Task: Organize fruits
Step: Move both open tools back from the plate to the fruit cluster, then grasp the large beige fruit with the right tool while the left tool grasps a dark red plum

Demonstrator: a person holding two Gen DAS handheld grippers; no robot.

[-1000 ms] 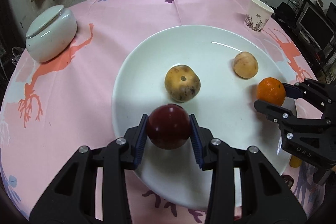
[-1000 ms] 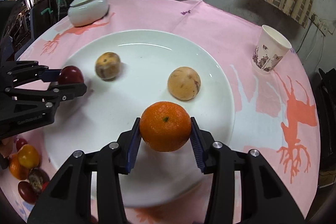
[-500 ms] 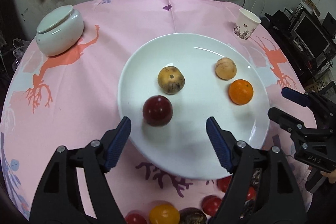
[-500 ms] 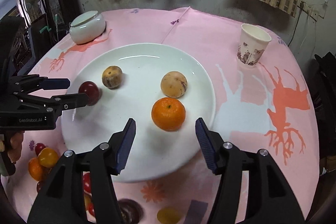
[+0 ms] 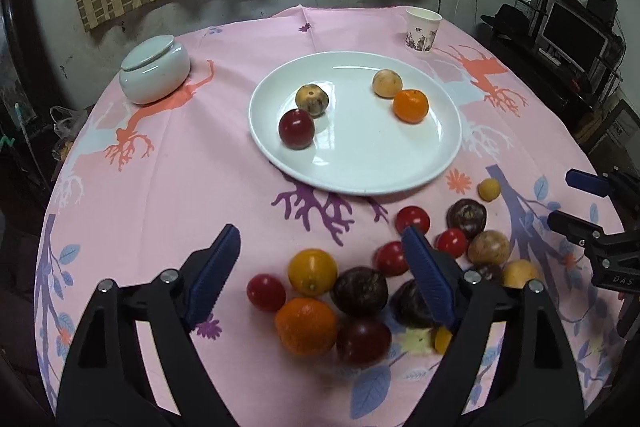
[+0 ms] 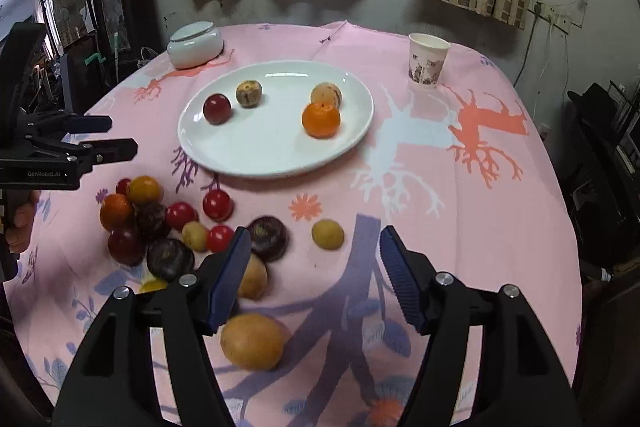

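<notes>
Both tongs (image 5: pixel 320 267) back from plated fruits (image 5: pixel 296 129)

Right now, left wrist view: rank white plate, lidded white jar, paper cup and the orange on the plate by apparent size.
1. white plate, clearly largest
2. lidded white jar
3. paper cup
4. orange

Cup and orange look close in size; the cup sits farther from the camera, so that order is unsure.

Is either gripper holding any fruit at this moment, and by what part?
Nothing is held. The left gripper and right gripper have just been opening, with nothing gripped between the fingers.
</notes>
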